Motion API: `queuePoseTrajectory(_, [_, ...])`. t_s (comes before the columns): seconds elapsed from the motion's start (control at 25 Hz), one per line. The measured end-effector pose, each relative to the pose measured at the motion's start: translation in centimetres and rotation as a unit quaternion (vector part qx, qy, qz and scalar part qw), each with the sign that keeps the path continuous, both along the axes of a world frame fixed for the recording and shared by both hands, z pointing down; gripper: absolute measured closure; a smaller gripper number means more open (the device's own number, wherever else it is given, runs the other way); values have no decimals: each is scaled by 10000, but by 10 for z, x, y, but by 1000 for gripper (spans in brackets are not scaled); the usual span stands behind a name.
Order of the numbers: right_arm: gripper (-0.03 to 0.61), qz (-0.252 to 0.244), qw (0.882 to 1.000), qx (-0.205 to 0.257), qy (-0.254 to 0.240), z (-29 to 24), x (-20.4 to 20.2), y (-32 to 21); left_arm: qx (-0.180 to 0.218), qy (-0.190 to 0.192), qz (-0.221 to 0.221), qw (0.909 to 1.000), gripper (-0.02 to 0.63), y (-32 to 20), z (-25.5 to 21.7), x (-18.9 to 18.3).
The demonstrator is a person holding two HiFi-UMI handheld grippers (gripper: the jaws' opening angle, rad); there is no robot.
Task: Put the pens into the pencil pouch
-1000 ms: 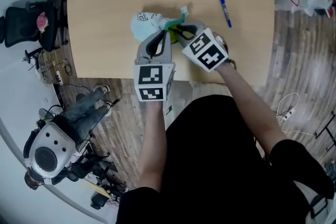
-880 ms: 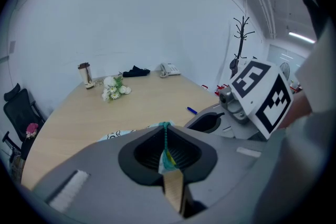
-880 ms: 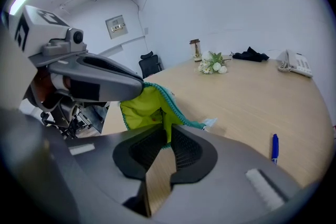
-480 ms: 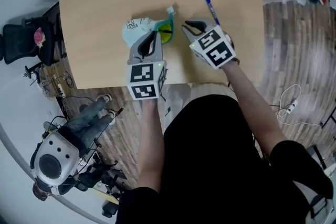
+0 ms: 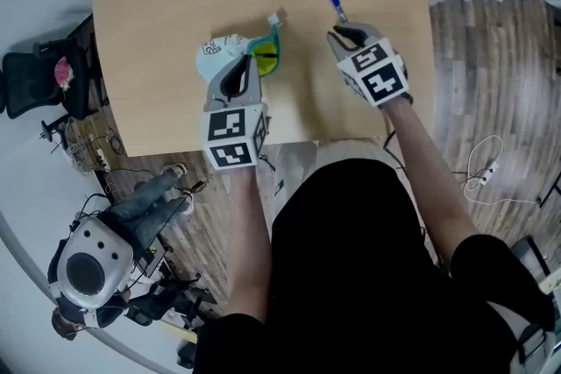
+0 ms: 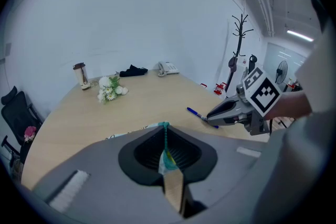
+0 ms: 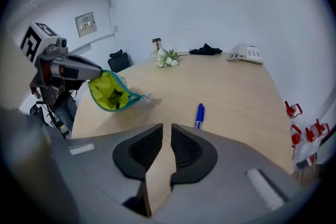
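Left tongs (image 5: 249, 61): clamped on pouch (image 5: 221, 52) rim. Right tongs (image 5: 344, 32): slightly apart, empty, moved from pouch to 1 pen (image 5: 333, 1); pickup likely next.

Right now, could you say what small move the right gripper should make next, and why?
Probably ease the right gripper forward onto the blue pen and close: its jaws stand slightly apart and empty, the pen lies just ahead, and the left gripper holds the pouch open.

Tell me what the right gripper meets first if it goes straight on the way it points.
Most likely the blue pen lying on the table, just ahead of the right gripper. Depth is unclear: it might touch the table just short of the pen.
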State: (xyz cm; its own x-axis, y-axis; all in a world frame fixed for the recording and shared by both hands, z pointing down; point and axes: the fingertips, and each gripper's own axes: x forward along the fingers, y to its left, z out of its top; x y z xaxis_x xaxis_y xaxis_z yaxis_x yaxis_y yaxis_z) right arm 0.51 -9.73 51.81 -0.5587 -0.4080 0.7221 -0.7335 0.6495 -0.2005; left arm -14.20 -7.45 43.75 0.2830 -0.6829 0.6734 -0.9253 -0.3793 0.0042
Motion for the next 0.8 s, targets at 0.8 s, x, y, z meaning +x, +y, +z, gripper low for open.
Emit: queuePoseTrajectory(0.8, [531,-76,9961,4,876,38,41,2,-37,-35,-61,10000,598,0,1,4])
